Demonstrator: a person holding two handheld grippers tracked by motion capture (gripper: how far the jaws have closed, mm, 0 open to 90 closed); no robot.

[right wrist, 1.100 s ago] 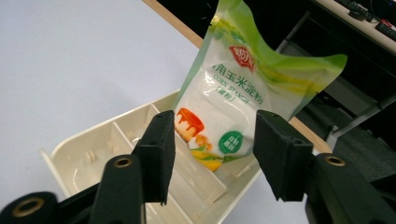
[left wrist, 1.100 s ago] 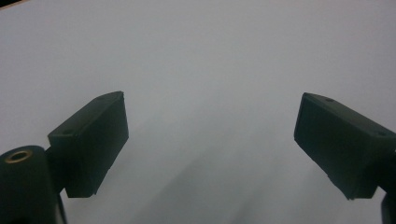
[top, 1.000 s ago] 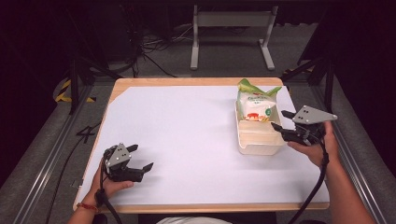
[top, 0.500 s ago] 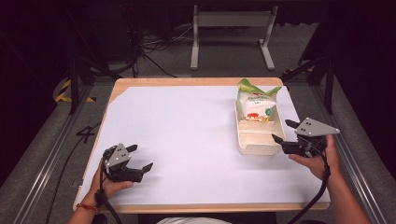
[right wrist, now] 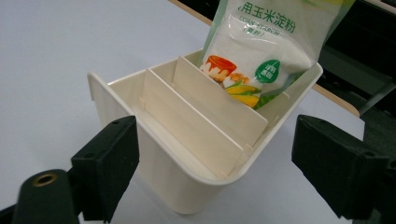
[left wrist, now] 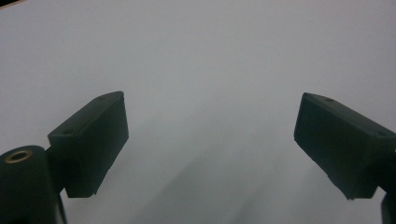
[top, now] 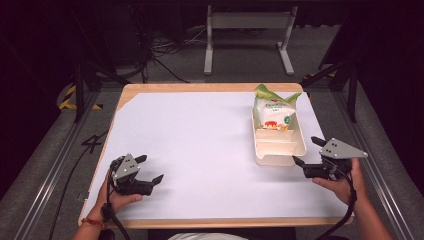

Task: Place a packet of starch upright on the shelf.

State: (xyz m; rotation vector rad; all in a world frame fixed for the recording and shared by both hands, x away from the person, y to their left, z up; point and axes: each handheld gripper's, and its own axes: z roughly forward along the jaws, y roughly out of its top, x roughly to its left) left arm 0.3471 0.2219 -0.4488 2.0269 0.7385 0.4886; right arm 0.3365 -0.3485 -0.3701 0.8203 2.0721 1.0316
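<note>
Backing off the cream tray (top: 279, 145) toward the bench's near edge, the right gripper (top: 309, 154) has spread its fingers (right wrist: 108, 158) and released it, leaving the starch bag (top: 272, 112) standing in its far compartment, while the left gripper (top: 149, 170) rests, fingers apart.

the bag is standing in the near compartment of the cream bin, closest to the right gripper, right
Not quite. The bag stands in the far compartment of the cream bin, the one farthest from the right gripper. The near compartments, between the dividers, hold nothing. The right gripper view shows it, and the high view agrees.
</note>
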